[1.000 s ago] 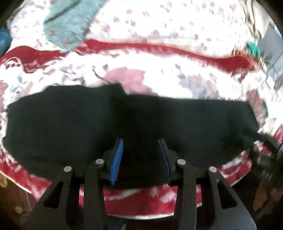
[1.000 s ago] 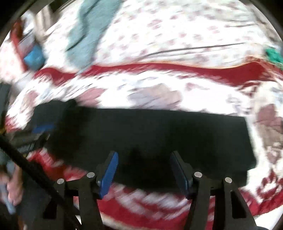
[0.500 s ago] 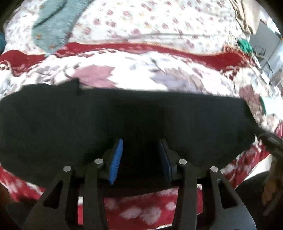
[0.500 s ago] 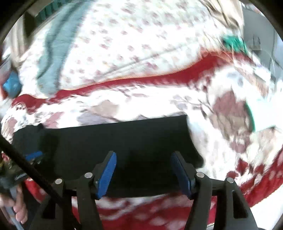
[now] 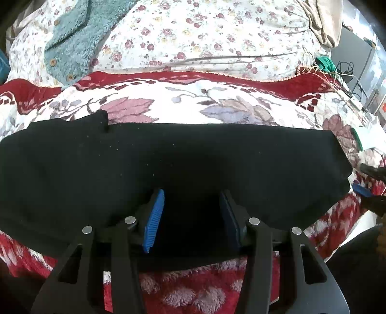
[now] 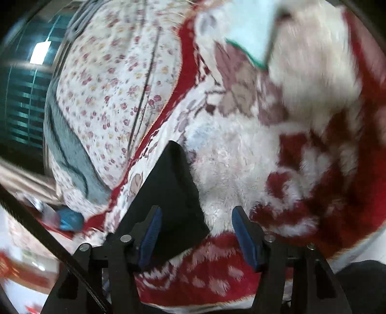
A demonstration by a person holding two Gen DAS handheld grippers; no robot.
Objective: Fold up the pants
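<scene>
The black pants [image 5: 168, 169] lie folded lengthwise in a long band across the red and white floral blanket [image 5: 217, 101]. My left gripper [image 5: 191, 195] hovers over the band's near edge around its middle. Its jaws are opening and its blue pads [image 5: 154, 217] press on nothing. The right wrist view is rolled and blurred, and there only the pants' end corner [image 6: 168, 193] shows. My right gripper [image 6: 196, 212] is at that corner, its jaws closing. The cloth lies under its left finger and the pads are clear of it. The right gripper [image 5: 369, 193] also shows past the pants' right end.
A teal fleece garment [image 5: 72, 41] lies on the small-flowered sheet [image 5: 217, 36] behind the blanket. A beige cloth [image 5: 323, 21], a green item [image 5: 325, 62] and cables sit at the far right. A white sheet with a green edge [image 6: 251, 36] lies beyond the pants' end.
My right gripper has swept along the pants to their right end and rolled over. My left gripper has shifted a little over the near edge and its jaws have widened. The pants lie still.
</scene>
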